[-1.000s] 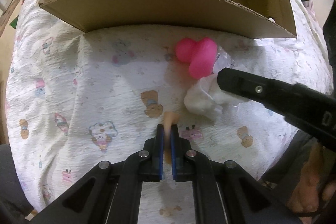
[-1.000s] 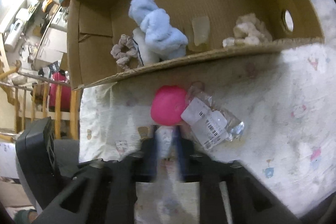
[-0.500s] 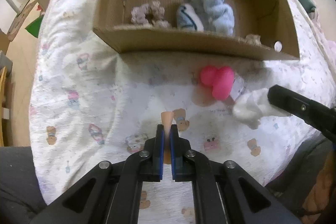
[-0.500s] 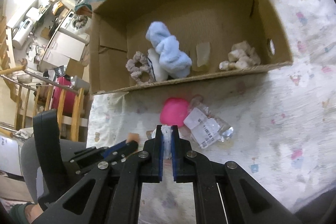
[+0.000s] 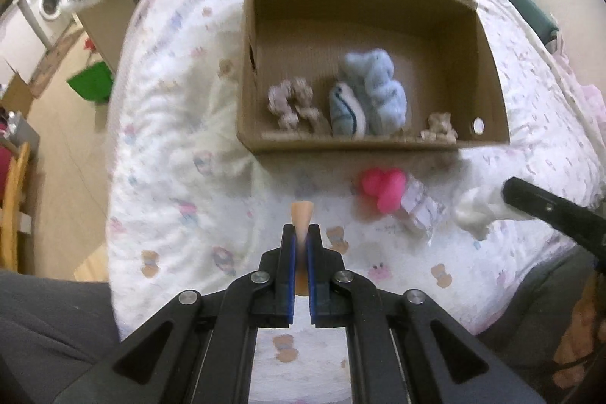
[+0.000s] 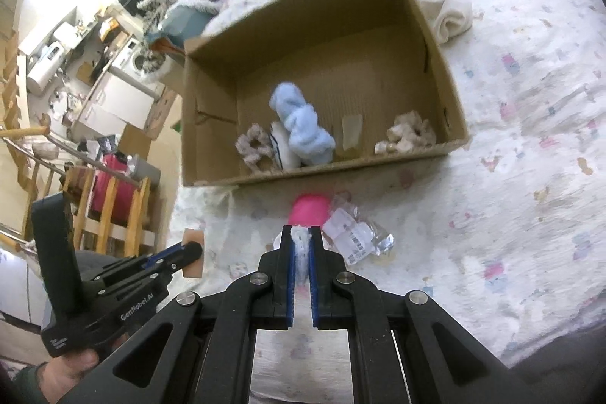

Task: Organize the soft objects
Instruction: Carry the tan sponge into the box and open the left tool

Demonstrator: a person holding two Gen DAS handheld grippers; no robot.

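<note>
Left wrist view: the left gripper (image 5: 302, 237) has its jaws drawn narrow and clamped on a small peach-coloured sponge (image 5: 301, 214), which sticks out past the fingertips above the patterned bedspread (image 5: 170, 184). Ahead stands an open cardboard box (image 5: 246, 63) on the bed; along its near wall lie a beige scrunchie (image 5: 289, 103), a white sock with a dark line (image 5: 346, 114), a light blue fluffy cloth (image 5: 378, 89) touching that sock, and a second beige scrunchie (image 5: 439, 129) near the right corner. Outside the box, just beside its near wall, a pink toy (image 5: 382, 186) lies touching a clear plastic bag with a label (image 5: 420, 211). At the right edge the right gripper (image 5: 503, 194) enters, gripping a white fluffy cloth (image 5: 477, 211). Right wrist view: the right gripper (image 6: 301, 241) has its jaws close together, pinching the white fluffy cloth (image 6: 300, 245) between the blue pads. Directly ahead lie the pink toy (image 6: 308, 211) and the clear plastic bag (image 6: 356, 237), touching each other, between the gripper and the box (image 6: 212, 139). Inside the box are the blue cloth (image 6: 301, 124), both scrunchies (image 6: 252, 146) (image 6: 407, 131) and a pale translucent piece (image 6: 352, 133) that is too blurred to identify. At lower left the left gripper (image 6: 193, 250) holds the sponge (image 6: 193, 254). A rolled cream towel (image 6: 450, 14) lies on the bed beside the far right side of the box.
</note>
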